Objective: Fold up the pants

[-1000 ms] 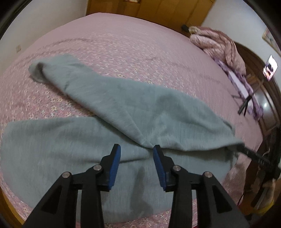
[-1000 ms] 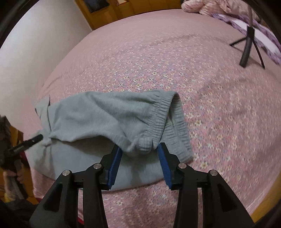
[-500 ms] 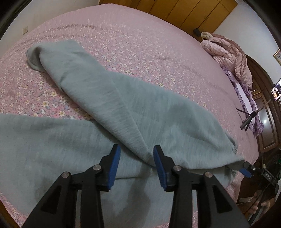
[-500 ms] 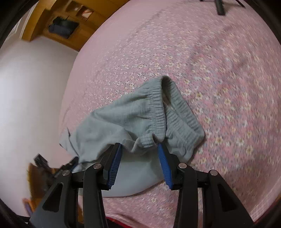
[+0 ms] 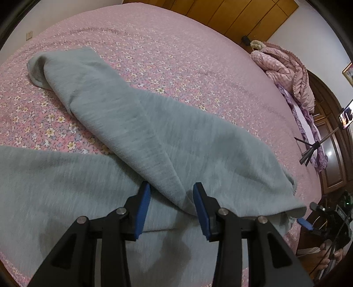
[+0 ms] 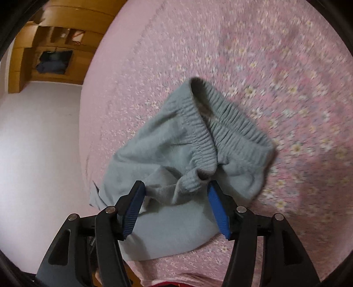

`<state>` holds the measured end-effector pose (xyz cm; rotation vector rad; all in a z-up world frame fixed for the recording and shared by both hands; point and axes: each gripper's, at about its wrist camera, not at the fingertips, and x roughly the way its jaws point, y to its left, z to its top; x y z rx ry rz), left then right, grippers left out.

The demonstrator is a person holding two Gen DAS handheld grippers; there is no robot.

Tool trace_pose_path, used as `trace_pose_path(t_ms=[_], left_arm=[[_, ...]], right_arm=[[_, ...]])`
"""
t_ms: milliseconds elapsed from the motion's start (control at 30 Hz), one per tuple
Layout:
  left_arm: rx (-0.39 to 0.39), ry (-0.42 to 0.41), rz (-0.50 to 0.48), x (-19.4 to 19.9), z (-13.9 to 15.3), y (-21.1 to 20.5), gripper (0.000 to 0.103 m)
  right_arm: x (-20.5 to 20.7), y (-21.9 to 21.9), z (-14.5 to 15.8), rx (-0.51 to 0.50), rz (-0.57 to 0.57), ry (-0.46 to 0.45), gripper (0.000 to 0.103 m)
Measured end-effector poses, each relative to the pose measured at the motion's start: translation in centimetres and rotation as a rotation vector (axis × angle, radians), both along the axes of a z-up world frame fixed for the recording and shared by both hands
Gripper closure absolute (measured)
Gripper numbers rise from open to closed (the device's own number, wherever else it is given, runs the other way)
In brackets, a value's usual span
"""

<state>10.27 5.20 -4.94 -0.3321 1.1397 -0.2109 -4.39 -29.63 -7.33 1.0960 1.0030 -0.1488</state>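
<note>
Grey pants (image 5: 136, 132) lie on the pink floral bedspread (image 5: 176, 50): one leg runs from upper left to lower right of the left wrist view, over the other at bottom. Elastic waistband (image 6: 205, 132) sits mid-frame in right view. Left gripper (image 5: 172, 205): fingers apart, a fabric fold between the pads, not pinched. Right gripper (image 6: 176, 207): jaws opening, bunched waistband edge between them, unclamped. Wood wardrobe (image 5: 231, 13) at top.

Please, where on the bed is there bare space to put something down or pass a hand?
Free: the floral bedspread beyond the upper pant leg, toward the wardrobe, and the wedge between the two legs. Also right of the waistband. Crowded: the near edge, covered by the grey pants.
</note>
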Motion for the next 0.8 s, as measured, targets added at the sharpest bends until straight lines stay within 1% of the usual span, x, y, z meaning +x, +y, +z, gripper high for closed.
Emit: trace_pose_path(t_ms=[33, 100, 133, 167, 233, 267, 333, 367, 400, 433, 467, 500, 600, 700, 800], left_arm=[[0.0, -0.001, 0.001, 0.1, 0.0, 0.0, 0.061], [0.0, -0.004, 0.003, 0.2, 0.0, 0.0, 0.061], [0.002, -0.006, 0.003, 0.3, 0.0, -0.1, 0.061], [0.005, -0.007, 0.004, 0.4, 0.0, -0.1, 0.061], [0.009, -0.009, 0.007, 0.6, -0.1, -0.3, 0.061], [0.012, -0.011, 0.008, 0.7, -0.1, -0.4, 0.061], [0.021, -0.016, 0.009, 0.7, -0.1, -0.5, 0.062], [0.031, -0.021, 0.008, 0.7, -0.1, -0.6, 0.067], [0.046, -0.027, 0.007, 0.6, 0.0, -0.7, 0.083], [0.061, -0.031, 0.001, 0.6, 0.1, -0.7, 0.09], [0.06, -0.031, -0.002, 0.5, 0.1, -0.6, 0.092], [0.049, -0.034, 0.001, 0.4, 0.3, -0.4, 0.096], [0.037, -0.069, 0.007, -0.3, 1.6, 0.0, 0.096], [0.05, -0.132, 0.0, -1.5, 4.1, 0.2, 0.097], [0.046, -0.174, -0.02, -2.9, 6.2, 0.2, 0.097]], right_arm=[[0.1, -0.3, -0.7, -0.006, -0.005, 0.004, 0.043], [0.6, -0.2, -0.6, -0.015, -0.007, 0.007, 0.043], [0.8, 0.3, -0.7, -0.019, -0.007, 0.006, 0.045], [1.1, 0.7, -0.8, -0.028, -0.006, 0.002, 0.049], [1.4, 1.0, -0.5, -0.053, 0.002, -0.008, 0.064], [1.3, 1.0, -0.2, -0.069, 0.009, -0.014, 0.07], [1.1, 0.5, 0.1, -0.086, 0.029, -0.032, 0.076], [1.0, 0.3, 0.3, -0.097, 0.043, -0.04, 0.078], [0.9, 0.2, 0.6, -0.106, 0.054, -0.048, 0.079], [1.2, 0.2, 1.0, -0.119, 0.069, -0.059, 0.081], [1.5, 0.2, 1.4, -0.129, 0.081, -0.068, 0.082], [1.9, 0.4, 2.0, -0.137, 0.089, -0.076, 0.082], [3.0, 0.0, 3.6, -0.18, 0.116, -0.112, 0.083], [3.4, -0.3, 5.6, -0.226, 0.144, -0.154, 0.084], [3.2, -0.5, 7.3, -0.264, 0.169, -0.187, 0.084]])
